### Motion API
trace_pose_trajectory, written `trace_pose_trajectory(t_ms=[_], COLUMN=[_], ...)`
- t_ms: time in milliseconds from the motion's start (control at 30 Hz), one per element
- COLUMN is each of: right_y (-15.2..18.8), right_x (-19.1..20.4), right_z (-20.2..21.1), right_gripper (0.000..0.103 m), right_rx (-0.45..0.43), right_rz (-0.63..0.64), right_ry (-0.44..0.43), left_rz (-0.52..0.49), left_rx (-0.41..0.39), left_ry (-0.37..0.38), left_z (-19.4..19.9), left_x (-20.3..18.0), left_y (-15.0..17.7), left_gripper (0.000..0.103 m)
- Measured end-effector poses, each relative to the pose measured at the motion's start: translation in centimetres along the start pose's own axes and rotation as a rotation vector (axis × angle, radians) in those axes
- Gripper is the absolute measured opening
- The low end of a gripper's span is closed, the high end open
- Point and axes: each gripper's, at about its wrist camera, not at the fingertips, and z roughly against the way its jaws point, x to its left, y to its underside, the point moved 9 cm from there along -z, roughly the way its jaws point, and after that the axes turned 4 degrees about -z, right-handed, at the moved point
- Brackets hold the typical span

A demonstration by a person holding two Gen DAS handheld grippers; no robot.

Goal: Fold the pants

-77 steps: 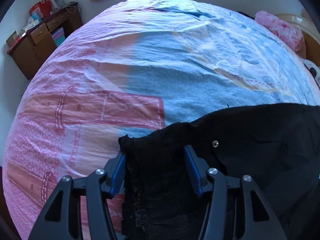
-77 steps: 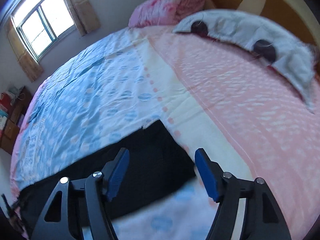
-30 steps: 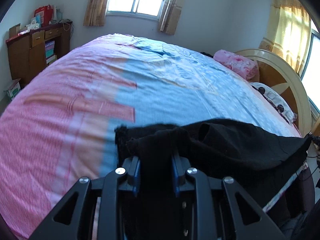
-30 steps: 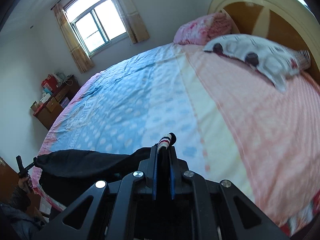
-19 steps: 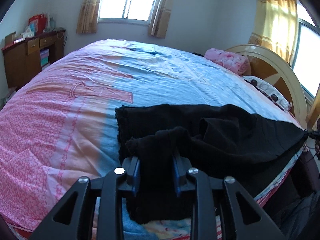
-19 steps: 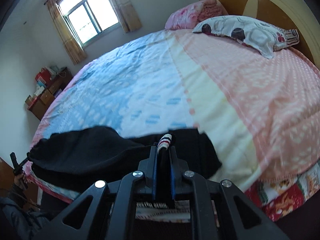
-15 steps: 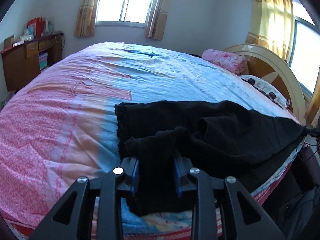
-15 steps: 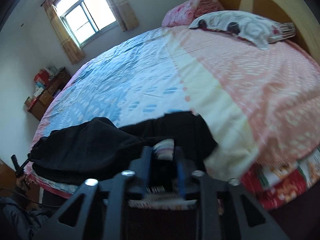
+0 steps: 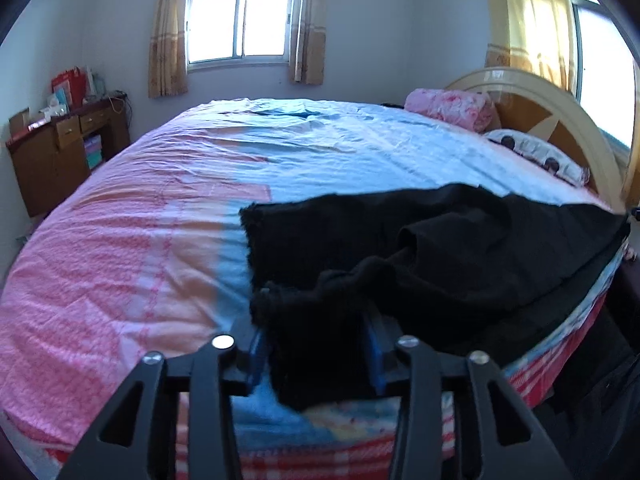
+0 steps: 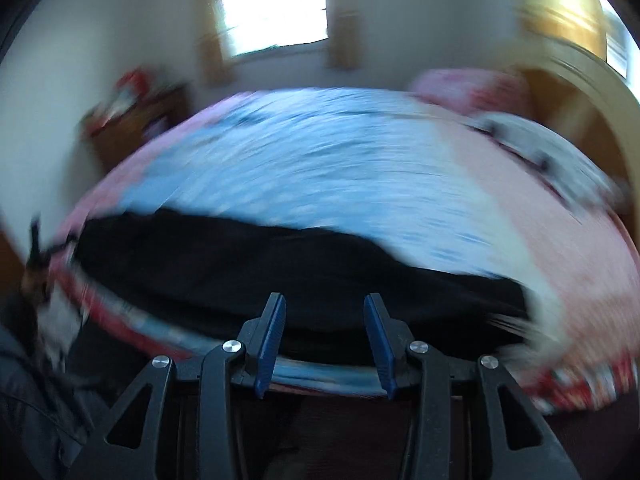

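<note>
The black pants [image 9: 460,248] lie spread along the near edge of the bed [image 9: 120,264], one end bunched toward me. My left gripper [image 9: 316,340] has its blue pads parted, with a bunch of black cloth lying loosely between them. In the blurred right wrist view the pants [image 10: 280,260] stretch across the bed's near edge. My right gripper [image 10: 324,332] is open and empty, just short of the pants' hem.
The bed has a pink and blue cover. Pillows [image 9: 536,152] and a pink bundle [image 9: 448,108] lie by the headboard [image 9: 560,120] at the right. A wooden desk [image 9: 60,152] stands at the far left under the window [image 9: 240,20].
Both grippers have opened. The right one let go of the pants' hem and swung quickly, blurring its view. The left one loosened on the bunched cloth and the pants settled on the bed.
</note>
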Motion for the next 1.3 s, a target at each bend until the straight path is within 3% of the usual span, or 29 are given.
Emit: trace_pose_trajectory(t_ms=[33, 67, 200, 300, 400, 533, 700, 833, 967, 1000, 1100, 1300], right_y=[0.1, 0.1, 0.7, 1.2, 1.6, 1.2, 2.4, 3.4, 3.5, 3.5, 3.2, 1.6], right_x=[2.9, 4.7, 12.3, 16.2, 18.6, 18.7, 19.8, 19.9, 19.1, 18.9, 18.9, 18.5], right_z=[-2.0, -3.2, -8.8, -11.0, -12.2, -13.9, -14.7, -16.3, -17.8, -18.1, -18.5, -16.4], right_gripper=[0.043, 0.043, 0.043, 0.043, 0.043, 0.043, 0.043, 0.042, 0.030, 0.022, 0.008, 0.003], right_rx=[0.024, 0.040, 0.107, 0.106, 0.064, 0.050, 0.064, 0.079, 0.104, 0.107, 0.121, 0.108], right_rz=[0.052, 0.078, 0.134, 0.249, 0.391, 0.436, 0.521, 0.606, 0.617, 0.622, 0.600, 0.558], right_ry=[-0.048, -0.086, -0.237, -0.233, -0.161, -0.121, -0.111, -0.009, 0.028, 0.040, 0.012, -0.022], left_rz=[-0.022, -0.035, -0.022, 0.094, 0.201, 0.322, 0.334, 0.347, 0.383, 0.388, 0.380, 0.368], left_rx=[0.004, 0.001, 0.034, 0.024, -0.017, -0.069, -0.035, -0.024, -0.033, -0.030, -0.020, -0.041], left_ry=[-0.033, -0.044, -0.017, 0.081, 0.132, 0.207, 0.228, 0.224, 0.235, 0.238, 0.213, 0.206], left_z=[0.5, 0.9, 2.2, 3.5, 4.0, 3.2, 1.0, 0.1, 0.4, 0.4, 0.2, 1.2], left_x=[0.2, 0.3, 0.7, 0.8, 1.3, 2.0, 1.1, 0.9, 1.5, 1.7, 2.0, 2.4], left_y=[0.5, 0.9, 2.6, 3.4, 2.8, 0.9, 0.2, 0.3, 0.4, 0.5, 0.8, 0.6], left_gripper=[0.064, 0.066, 0.066, 0.065, 0.065, 0.064, 0.063, 0.056, 0.043, 0.042, 0.017, 0.013])
